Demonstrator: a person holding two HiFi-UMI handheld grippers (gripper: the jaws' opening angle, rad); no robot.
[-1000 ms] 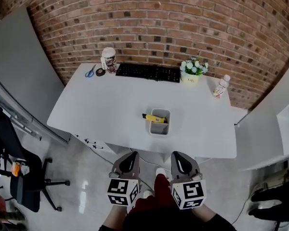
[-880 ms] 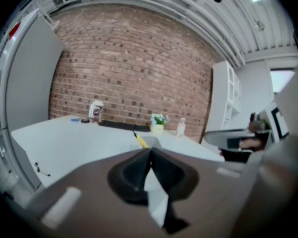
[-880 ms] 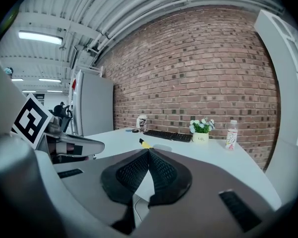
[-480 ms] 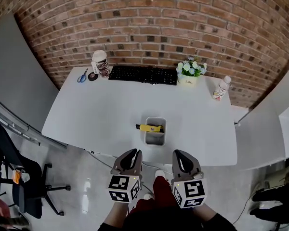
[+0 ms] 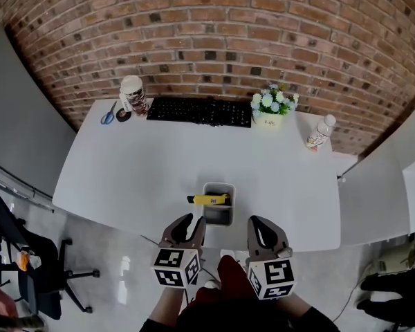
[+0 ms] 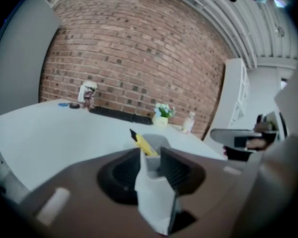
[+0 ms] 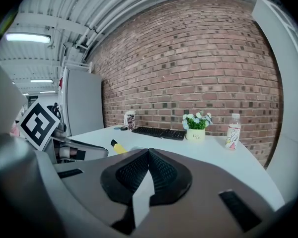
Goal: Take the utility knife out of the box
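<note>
A small grey box point(image 5: 218, 205) stands near the front edge of the white table point(image 5: 124, 178). A yellow utility knife point(image 5: 207, 199) lies across its rim, black tip sticking out to the left. My left gripper point(image 5: 189, 221) hovers just short of the table edge, a little left of the box. Its jaws are opening and nothing is between them. Through their gap in the left gripper view point(image 6: 150, 163) I see the box point(image 6: 154, 144) and the knife point(image 6: 142, 143) beyond. My right gripper point(image 5: 258, 222) is right of the box, shut and empty point(image 7: 149, 155); the knife point(image 7: 118, 147) shows at its left.
Along the brick wall at the back stand a black keyboard point(image 5: 199, 111), a flower pot point(image 5: 270, 109), a bottle point(image 5: 318, 131), a cup point(image 5: 133, 94) and blue scissors point(image 5: 108, 115). An office chair point(image 5: 28, 268) is on the floor at the left.
Both grippers have come forward toward the table. The box with the knife now lies just ahead of them instead of well beyond.
</note>
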